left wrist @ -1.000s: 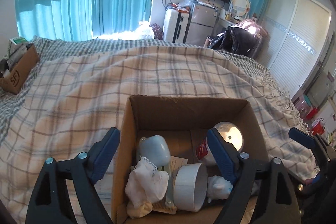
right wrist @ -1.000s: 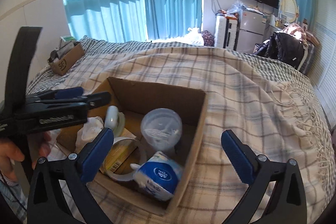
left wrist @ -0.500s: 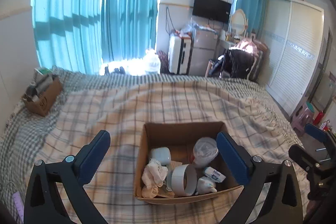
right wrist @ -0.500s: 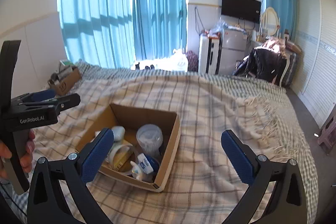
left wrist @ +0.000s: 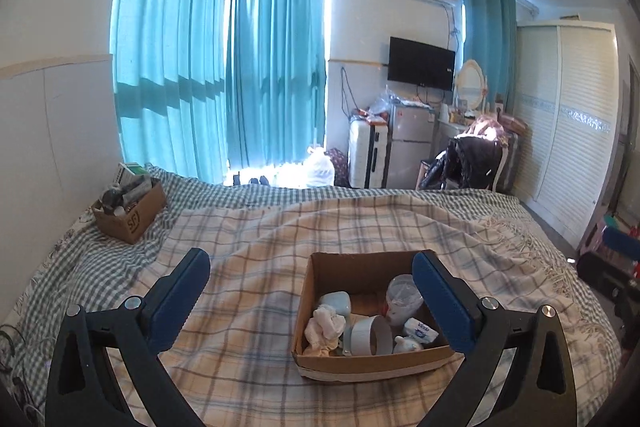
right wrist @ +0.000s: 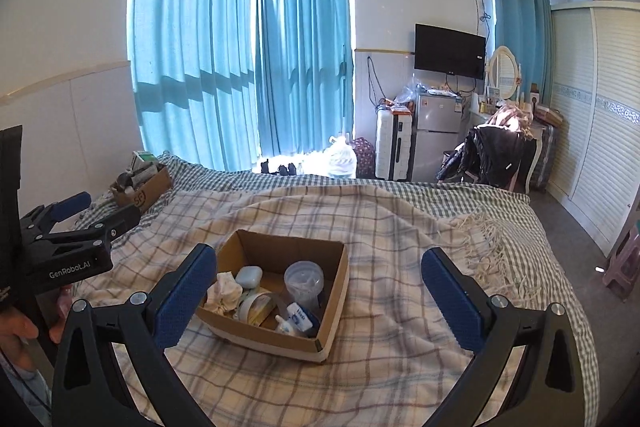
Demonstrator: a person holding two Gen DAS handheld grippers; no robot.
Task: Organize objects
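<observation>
We hold left gripper (left wrist: 310,285) and right gripper (right wrist: 318,277) above the cardboard box (right wrist: 334,311) on the bed (right wrist: 400,227); jaws released, empty; items sit inside; packing looks finished; next, check for strays.

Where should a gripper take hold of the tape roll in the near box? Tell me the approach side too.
Grip the tape roll across its band, one finger through the open core, coming from above: it stands on edge among clutter in the cardboard box, whose walls block side approaches.

Bright daylight through curtains (left wrist: 224,67); sharp, fisheye-bent edges.
</observation>
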